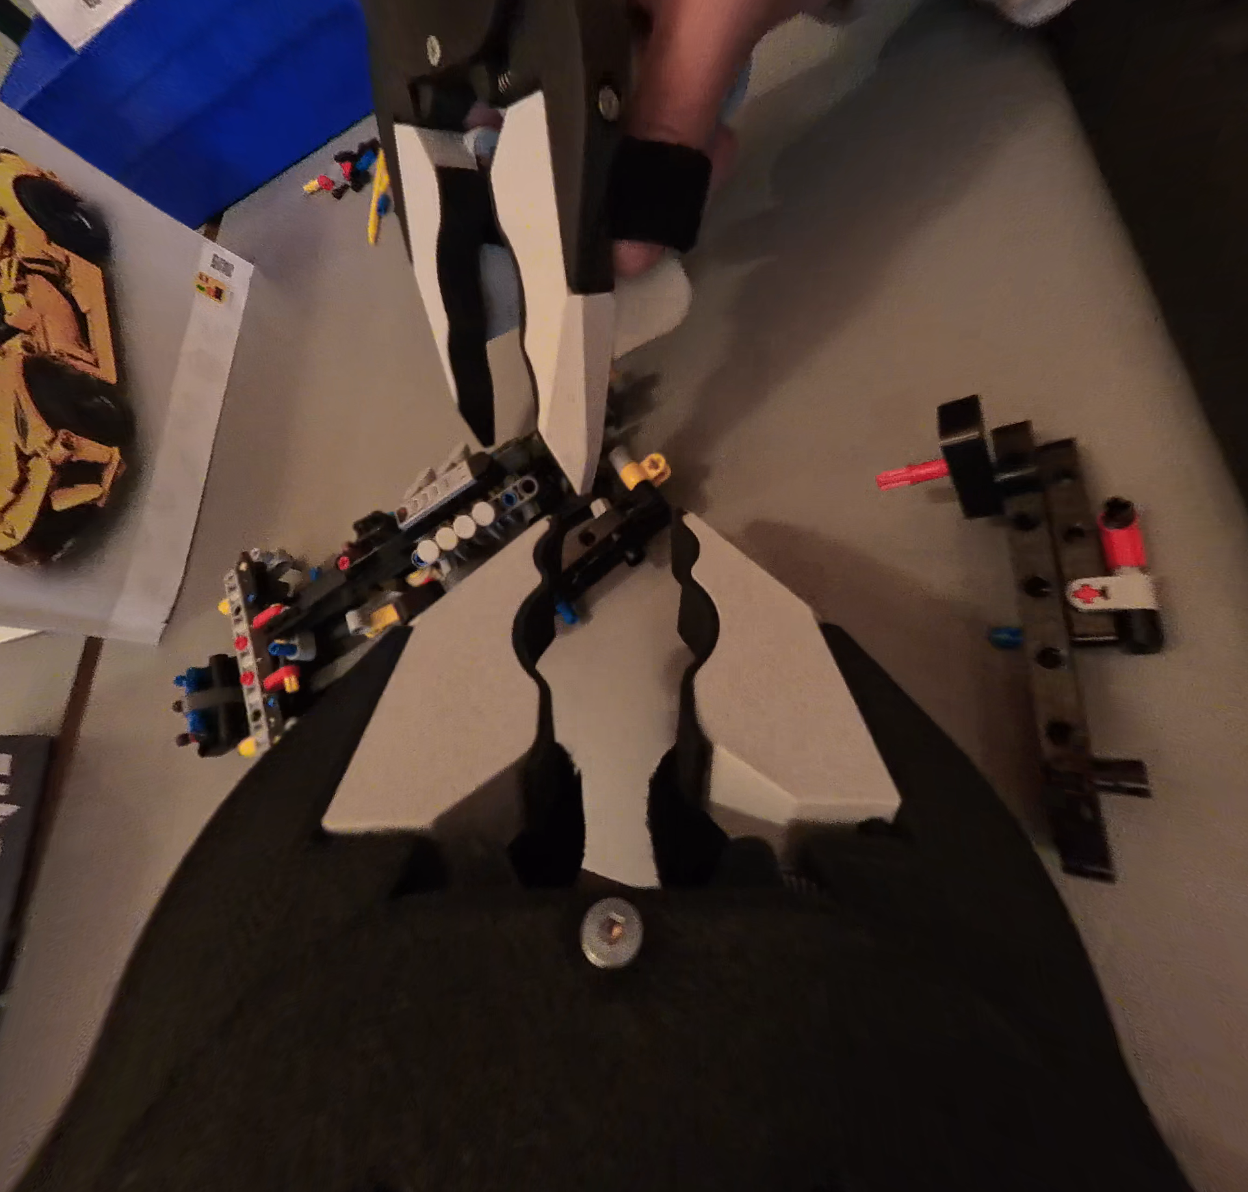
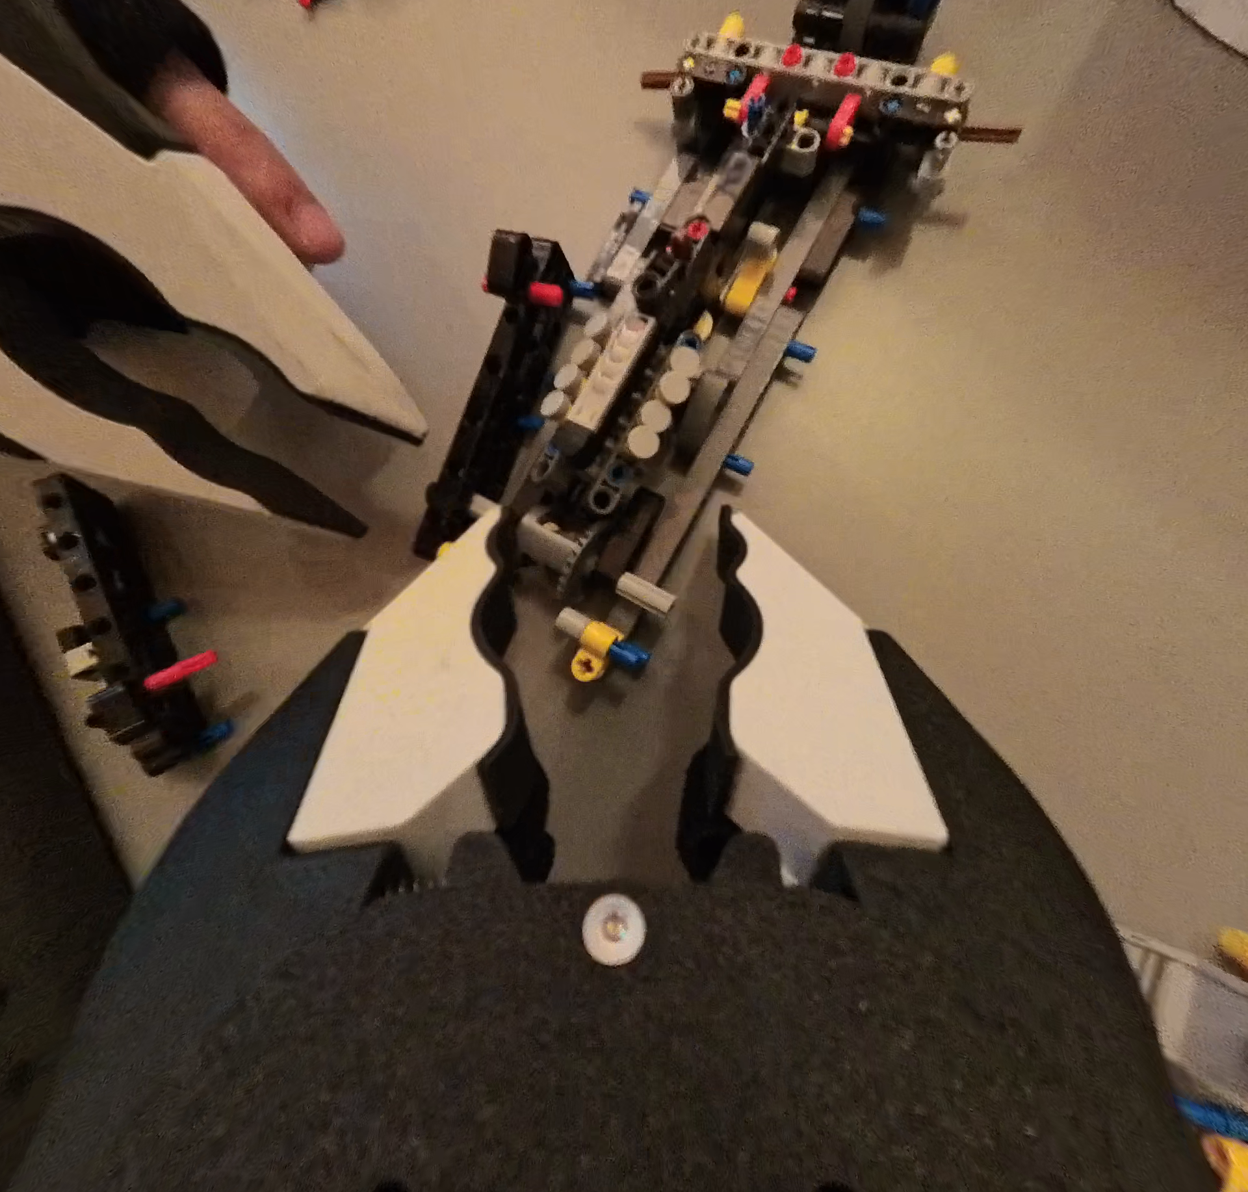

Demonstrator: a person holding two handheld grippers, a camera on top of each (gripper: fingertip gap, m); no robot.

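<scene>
A long black and grey brick-built chassis with blue, red and yellow pins lies on the pale table. My left gripper is open, its tips on either side of a black beam at the chassis's near end; I cannot tell if they touch it. My right gripper is open and straddles the chassis at its end by the grey gear. A yellow connector sticks out between its fingers. Each gripper shows in the other's view: the right from above, the left beside the black beam.
A separate black beam assembly with red pins lies to the right; it also shows in the right wrist view. A booklet picturing a yellow car, a blue box and small loose parts lie at the left.
</scene>
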